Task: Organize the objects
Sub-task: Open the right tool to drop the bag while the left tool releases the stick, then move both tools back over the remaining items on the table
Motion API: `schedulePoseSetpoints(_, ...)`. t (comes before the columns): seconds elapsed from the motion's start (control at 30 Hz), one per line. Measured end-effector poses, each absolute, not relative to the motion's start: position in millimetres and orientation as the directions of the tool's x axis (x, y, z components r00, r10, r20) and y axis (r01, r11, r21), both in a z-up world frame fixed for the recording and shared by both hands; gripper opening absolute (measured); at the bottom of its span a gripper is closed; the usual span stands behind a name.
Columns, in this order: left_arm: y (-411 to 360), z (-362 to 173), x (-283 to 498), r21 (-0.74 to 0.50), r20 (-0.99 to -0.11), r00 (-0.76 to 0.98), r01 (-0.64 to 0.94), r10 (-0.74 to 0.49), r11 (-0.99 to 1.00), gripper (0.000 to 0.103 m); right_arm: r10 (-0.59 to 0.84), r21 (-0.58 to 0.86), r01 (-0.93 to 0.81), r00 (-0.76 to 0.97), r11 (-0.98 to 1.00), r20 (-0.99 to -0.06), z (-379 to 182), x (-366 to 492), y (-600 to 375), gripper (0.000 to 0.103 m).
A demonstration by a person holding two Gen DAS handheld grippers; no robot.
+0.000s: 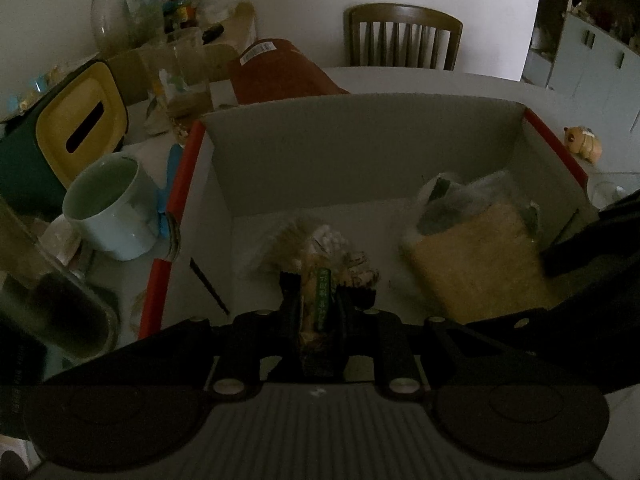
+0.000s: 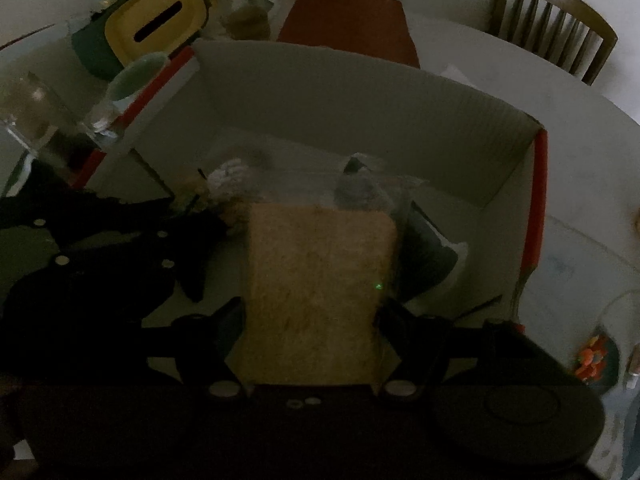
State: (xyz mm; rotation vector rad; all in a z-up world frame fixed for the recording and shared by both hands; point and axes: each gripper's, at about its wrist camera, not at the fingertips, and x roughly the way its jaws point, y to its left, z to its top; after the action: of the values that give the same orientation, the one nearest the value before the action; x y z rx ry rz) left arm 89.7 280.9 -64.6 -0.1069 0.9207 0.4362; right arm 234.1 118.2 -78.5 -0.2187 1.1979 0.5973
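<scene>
A white cardboard box (image 1: 360,140) with red outer edges lies open on the table. My left gripper (image 1: 320,292) is shut on a clear snack bag (image 1: 320,248) with a green label, low over the box floor on its left side. My right gripper (image 2: 314,308) is shut on a tan, brick-shaped grain pack (image 2: 320,272), one finger against each side, inside the box on the right. The same grain pack (image 1: 476,260) shows in the left wrist view with the right gripper (image 1: 568,256) behind it. Beyond the pack lies a crumpled clear bag (image 2: 360,192).
Left of the box stand a mint mug (image 1: 108,208), a green and yellow tissue box (image 1: 76,132), glass jars (image 1: 180,72) and a red-brown bag (image 1: 280,72). A wooden chair (image 1: 402,36) is at the table's far side. A small toy figure (image 1: 582,142) lies right of the box.
</scene>
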Motion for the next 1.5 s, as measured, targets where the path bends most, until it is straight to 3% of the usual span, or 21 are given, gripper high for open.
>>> schedulePoseSetpoints(0.13, 282.2, -62.7, 86.9, 0.079, -0.786, 0.53, -0.425, 0.318, 0.902, 0.033, 0.343, 0.164, -0.553, 0.236, 0.816, -0.909, -71.3, 229.9, 112.3, 0.075)
schedulePoseSetpoints(0.17, 281.8, -61.6, 85.7, 0.076, -0.783, 0.534, -0.427, 0.32, 0.901, 0.042, 0.347, 0.167, -0.552, 0.238, 0.817, -0.907, -69.7, 229.1, 110.8, 0.076)
schedulePoseSetpoints(0.37, 271.1, -52.7, 79.4, 0.074, -0.759, 0.569, -0.405, 0.315, 0.911, 0.059, 0.381, 0.204, -0.526, 0.253, 0.826, -0.889, -57.3, 226.3, 95.9, 0.082)
schedulePoseSetpoints(0.93, 206.9, -9.1, 76.4, 0.024, -0.714, 0.65, -0.351, 0.262, 0.936, 0.068, 0.475, 0.265, -0.546, 0.288, 0.795, -0.832, -10.8, 200.6, 21.9, 0.084)
schedulePoseSetpoints(1.23, 141.3, 3.9, 94.7, 0.022, -0.698, 0.672, -0.324, 0.247, 0.946, 0.08, 0.503, 0.264, -0.558, 0.333, 0.787, -0.798, 0.6, 186.6, -51.6, 0.097)
schedulePoseSetpoints(1.5, 80.2, -0.8, 123.9, 0.017, -0.707, 0.675, -0.28, 0.21, 0.96, 0.083, 0.457, 0.229, -0.508, 0.385, 0.83, -0.802, -10.6, 189.8, -131.5, 0.098)
